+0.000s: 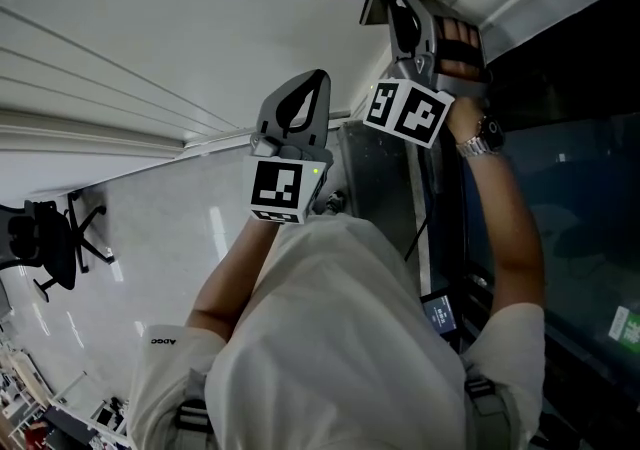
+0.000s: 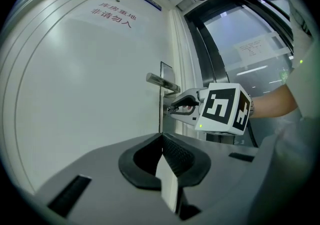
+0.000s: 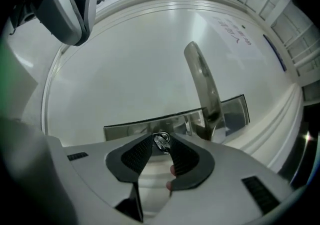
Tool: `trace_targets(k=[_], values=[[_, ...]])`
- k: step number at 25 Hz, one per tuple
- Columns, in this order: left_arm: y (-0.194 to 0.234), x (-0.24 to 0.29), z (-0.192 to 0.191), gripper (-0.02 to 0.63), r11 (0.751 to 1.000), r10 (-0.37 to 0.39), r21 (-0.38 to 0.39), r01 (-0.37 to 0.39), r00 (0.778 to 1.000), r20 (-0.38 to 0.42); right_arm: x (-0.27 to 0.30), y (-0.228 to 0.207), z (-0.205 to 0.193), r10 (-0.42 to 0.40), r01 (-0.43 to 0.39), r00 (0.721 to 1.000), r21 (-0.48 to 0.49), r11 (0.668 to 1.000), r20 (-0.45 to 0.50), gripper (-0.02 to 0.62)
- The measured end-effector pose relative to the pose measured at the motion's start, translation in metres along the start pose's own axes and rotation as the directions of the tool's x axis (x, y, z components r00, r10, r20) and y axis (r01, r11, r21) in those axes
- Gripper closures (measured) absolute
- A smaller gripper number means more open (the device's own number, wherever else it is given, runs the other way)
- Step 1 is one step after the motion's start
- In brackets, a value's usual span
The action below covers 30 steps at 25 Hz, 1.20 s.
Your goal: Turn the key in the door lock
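**Ana:** White shirt point(image 1: 330, 338) on the person's shoulders sits closest under the head camera. Which tool is on the lock?

**Ben:** Only the right gripper point(image 3: 160, 147). It reaches level to the steel lock plate point(image 3: 135, 128) on the white door point(image 3: 140, 59). Its jaws stand fairly wide, with the ribbed tips pinched on the key point(image 3: 161, 140). The key sits in the plate, just beside the base of the lever handle point(image 3: 202, 86).

**Ana:** And the other one?

**Ben:** The left gripper point(image 2: 161, 140) is held well back from the door, pointing level. Its pads meet with nothing between them. Its own view looks past them at the right gripper's marker cube point(image 2: 225, 109) and the handle.

**Ana:** Anything else around?

**Ben:** A wristwatch point(image 1: 482, 143) on the right arm, dark glass panelling point(image 1: 570, 198) beside the door, and an office chair point(image 1: 50, 238) far off on the pale floor.
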<state>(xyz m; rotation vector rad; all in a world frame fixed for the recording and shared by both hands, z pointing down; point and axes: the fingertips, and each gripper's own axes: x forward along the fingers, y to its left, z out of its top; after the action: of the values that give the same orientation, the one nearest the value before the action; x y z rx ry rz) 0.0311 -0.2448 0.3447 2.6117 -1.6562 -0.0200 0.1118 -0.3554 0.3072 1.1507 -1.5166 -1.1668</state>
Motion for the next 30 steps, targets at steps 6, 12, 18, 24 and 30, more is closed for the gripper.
trace_targets(k=[6,12,18,24,30], values=[[0.007,-0.004,-0.003,0.595,1.0,0.012,-0.002,-0.012,1.0,-0.009,0.006,-0.003,-0.01,-0.003,0.003,1.0,0.011,1.0,-0.02,0.494],[0.006,0.0,-0.005,0.595,1.0,-0.001,-0.004,0.001,1.0,-0.017,0.005,-0.003,-0.007,-0.027,0.027,1.0,-0.009,1.0,-0.015,0.495],[0.007,0.003,-0.007,0.595,1.0,-0.008,-0.006,0.008,1.0,-0.02,0.003,-0.002,-0.006,-0.029,0.028,0.999,-0.03,0.999,-0.022,0.495],[0.006,0.008,-0.006,0.595,1.0,-0.022,-0.009,0.021,1.0,-0.014,0.004,-0.001,-0.006,-0.041,0.039,0.998,-0.063,0.997,-0.04,0.495],[0.004,0.01,-0.003,0.595,0.999,-0.033,-0.007,0.033,0.999,-0.01,0.003,-0.004,-0.007,-0.022,0.028,0.995,0.066,0.997,-0.096,0.509]])
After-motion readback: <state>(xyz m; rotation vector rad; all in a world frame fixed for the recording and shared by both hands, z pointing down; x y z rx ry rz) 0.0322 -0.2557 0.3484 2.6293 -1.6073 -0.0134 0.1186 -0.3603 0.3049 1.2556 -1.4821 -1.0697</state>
